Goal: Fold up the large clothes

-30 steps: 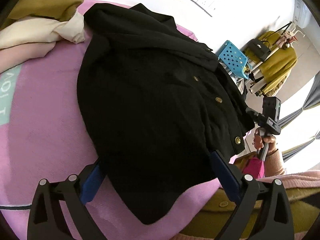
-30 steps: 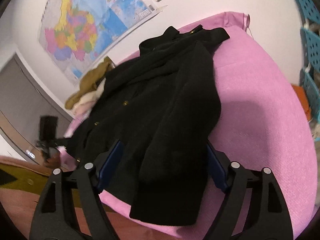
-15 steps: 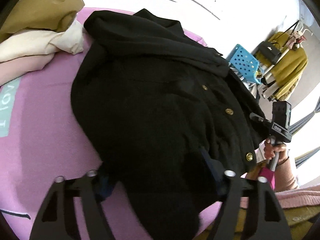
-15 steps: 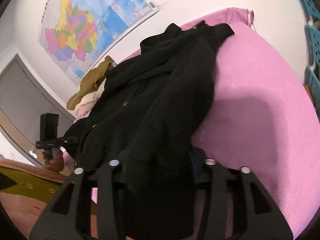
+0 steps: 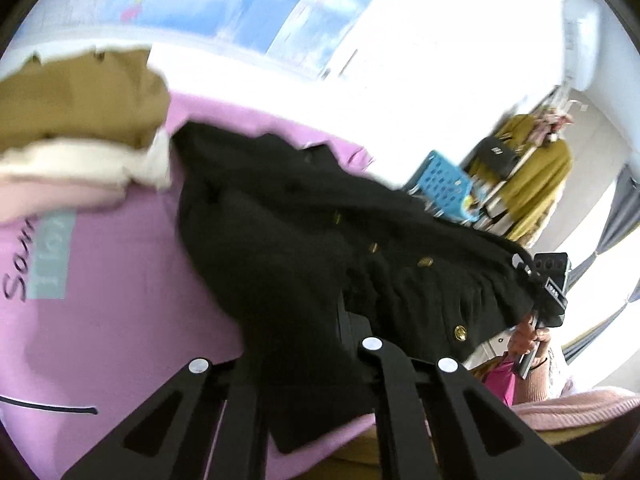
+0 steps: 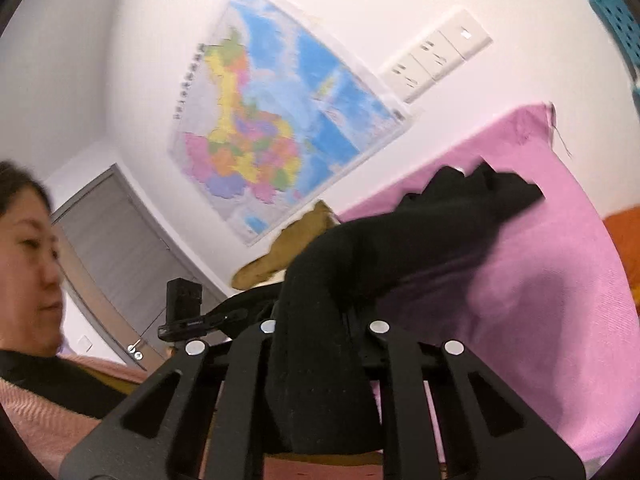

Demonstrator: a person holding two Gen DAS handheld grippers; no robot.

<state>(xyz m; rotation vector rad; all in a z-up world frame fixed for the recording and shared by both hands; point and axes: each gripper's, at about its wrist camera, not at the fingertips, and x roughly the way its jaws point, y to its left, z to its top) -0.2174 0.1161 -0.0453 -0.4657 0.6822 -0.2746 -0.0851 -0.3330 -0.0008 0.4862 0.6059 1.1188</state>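
Observation:
A black coat with gold buttons (image 5: 280, 240) lies on the pink-covered bed (image 5: 120, 280). My left gripper (image 5: 296, 344) is shut on the coat's near hem and lifts it off the cover. My right gripper (image 6: 320, 320) is shut on another part of the black coat (image 6: 400, 240), which hangs between its jaws; the far end still rests on the pink cover (image 6: 540, 280). Each gripper shows small in the other's view, the right one (image 5: 548, 284) and the left one (image 6: 188, 312).
A pile of folded mustard, cream and pink clothes (image 5: 72, 128) sits at the bed's far left. A blue basket (image 5: 444, 184) and a clothes rack with a mustard coat (image 5: 532, 184) stand beyond the bed. A map (image 6: 280, 128) hangs on the wall. The person (image 6: 28, 248) stands at the near side.
Both grippers closed on the coat's near edge and have risen, pulling the fabric up off the bed. Both views have tilted upward toward the wall.

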